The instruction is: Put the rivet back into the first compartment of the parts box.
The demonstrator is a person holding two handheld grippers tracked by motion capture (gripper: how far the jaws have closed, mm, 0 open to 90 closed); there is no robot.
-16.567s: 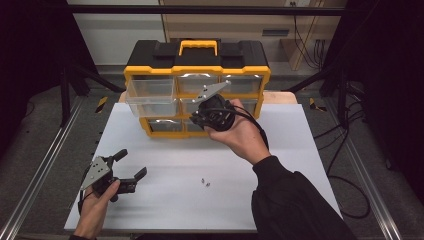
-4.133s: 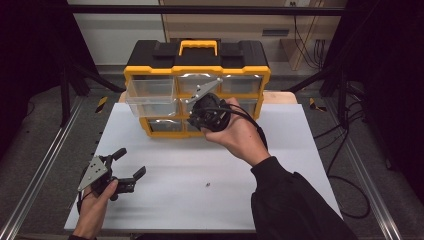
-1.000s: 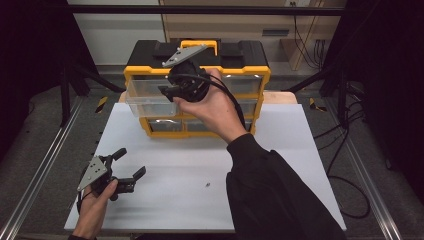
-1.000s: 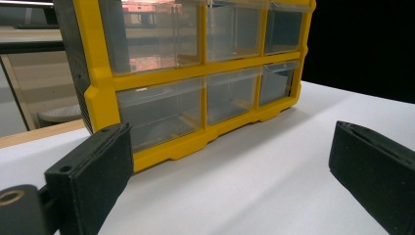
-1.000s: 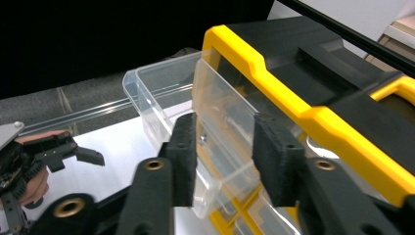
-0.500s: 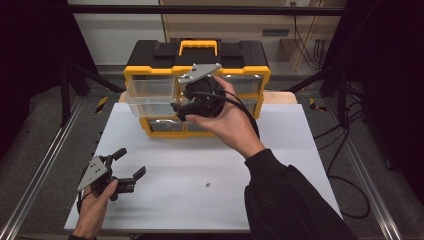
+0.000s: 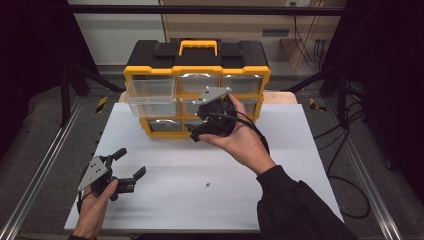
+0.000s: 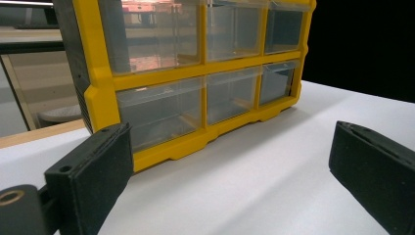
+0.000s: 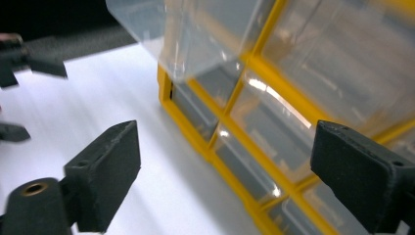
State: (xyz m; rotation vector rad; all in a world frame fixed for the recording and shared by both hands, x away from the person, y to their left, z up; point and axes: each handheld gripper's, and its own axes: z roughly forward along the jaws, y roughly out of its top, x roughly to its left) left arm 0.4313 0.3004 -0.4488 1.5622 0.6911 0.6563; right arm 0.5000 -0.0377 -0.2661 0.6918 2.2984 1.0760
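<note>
Yellow-black drawer organizer [image 7: 197, 75], top-left clear drawer [image 7: 150, 92] pulled out

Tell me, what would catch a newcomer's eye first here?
The yellow-and-black drawer cabinet at the table's far edge, with its top-left clear drawer pulled out. In front of it, a hand holds the right tongs open; the left tongs rest open near the white table's front left.

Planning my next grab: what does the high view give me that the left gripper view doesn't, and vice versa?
High view: a tiny part loose on the table, the top-left drawer pulled out, the yellow handle. Left gripper view: a low close-up of the bottom-row drawers between the open jaws of the left gripper. Both: the yellow organizer and white table.
</note>
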